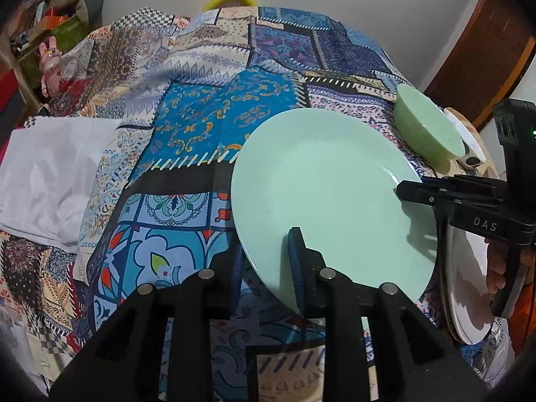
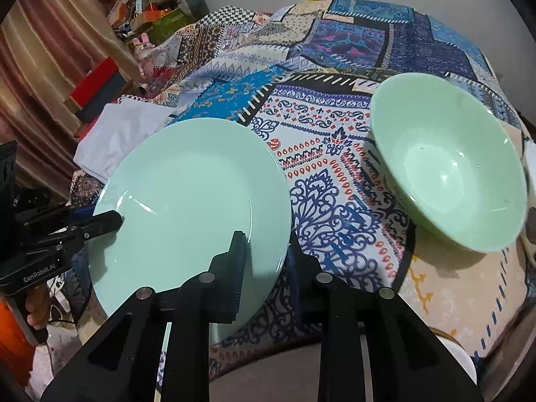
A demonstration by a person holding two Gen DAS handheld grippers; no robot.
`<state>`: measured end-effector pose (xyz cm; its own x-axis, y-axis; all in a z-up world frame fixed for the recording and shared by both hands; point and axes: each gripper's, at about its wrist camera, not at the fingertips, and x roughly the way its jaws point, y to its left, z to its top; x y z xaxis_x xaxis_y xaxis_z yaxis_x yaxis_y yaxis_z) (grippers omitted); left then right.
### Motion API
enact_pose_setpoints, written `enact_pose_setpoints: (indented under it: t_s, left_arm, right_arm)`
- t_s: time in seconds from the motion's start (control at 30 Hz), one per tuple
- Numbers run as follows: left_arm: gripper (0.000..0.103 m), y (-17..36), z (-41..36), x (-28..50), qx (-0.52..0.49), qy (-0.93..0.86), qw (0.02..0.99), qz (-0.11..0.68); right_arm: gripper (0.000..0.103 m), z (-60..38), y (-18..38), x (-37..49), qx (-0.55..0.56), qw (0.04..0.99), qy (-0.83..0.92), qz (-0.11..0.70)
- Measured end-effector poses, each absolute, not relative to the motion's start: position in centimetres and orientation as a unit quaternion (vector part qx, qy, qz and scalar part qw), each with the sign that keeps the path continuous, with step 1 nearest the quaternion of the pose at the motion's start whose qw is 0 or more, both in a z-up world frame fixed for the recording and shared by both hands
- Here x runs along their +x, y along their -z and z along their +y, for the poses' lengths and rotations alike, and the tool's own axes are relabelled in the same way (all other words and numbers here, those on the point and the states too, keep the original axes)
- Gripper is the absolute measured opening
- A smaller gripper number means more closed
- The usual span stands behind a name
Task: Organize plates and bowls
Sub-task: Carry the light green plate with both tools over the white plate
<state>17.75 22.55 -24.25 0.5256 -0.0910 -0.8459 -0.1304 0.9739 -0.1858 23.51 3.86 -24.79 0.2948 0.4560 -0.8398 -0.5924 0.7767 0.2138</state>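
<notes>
Two black hand-held grippers are clamped on one pale mint-green round ceramic plate (image 1: 321, 194), which is held tilted above a table covered by a patchwork-patterned cloth (image 1: 187, 127) in blues, reds and creams. The plate's rim is pinched by the left gripper (image 1: 268, 268), one blue-padded finger (image 1: 296, 258) lying on the upper face while the other is hidden under the rim; its jaws stand narrow, closed on the plate. In the same view the right gripper (image 1: 410, 189) is seen coming in from the right, its black tips nipped over the plate's far-right rim. From the right wrist view the right gripper's own grip is confirmed: a blue-padded finger (image 2: 238, 268) is pressed on the plate's top face near the lower edge, the second finger sitting below the rim, so the jaws are nearly shut with only the plate's thickness between them. The left gripper (image 2: 110, 222) is seen there at the plate's left edge, held by a hand (image 2: 35, 305) in an orange sleeve.

A pale green glazed ceramic bowl (image 2: 449, 174) is set on the cloth to the right of the plate, well apart from it, leaning on something at the table's edge. A stack of white round plates (image 1: 469, 288) is seen at the right edge of the left wrist view, beneath the right gripper's handle. A white folded cloth (image 1: 53, 174) is laid at the table's left side.
</notes>
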Motion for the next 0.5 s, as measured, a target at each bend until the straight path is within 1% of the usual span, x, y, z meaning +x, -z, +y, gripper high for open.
enact_pose_setpoints:
  t_s: [0.5]
  left_arm:
    - [0.025, 19.6, 19.1, 15.3, -0.099, 0.005, 0.882, 0.461]
  right_arm:
    - [0.021, 0.2, 20.7, 20.8, -0.043, 0.824, -0.323, 0.462]
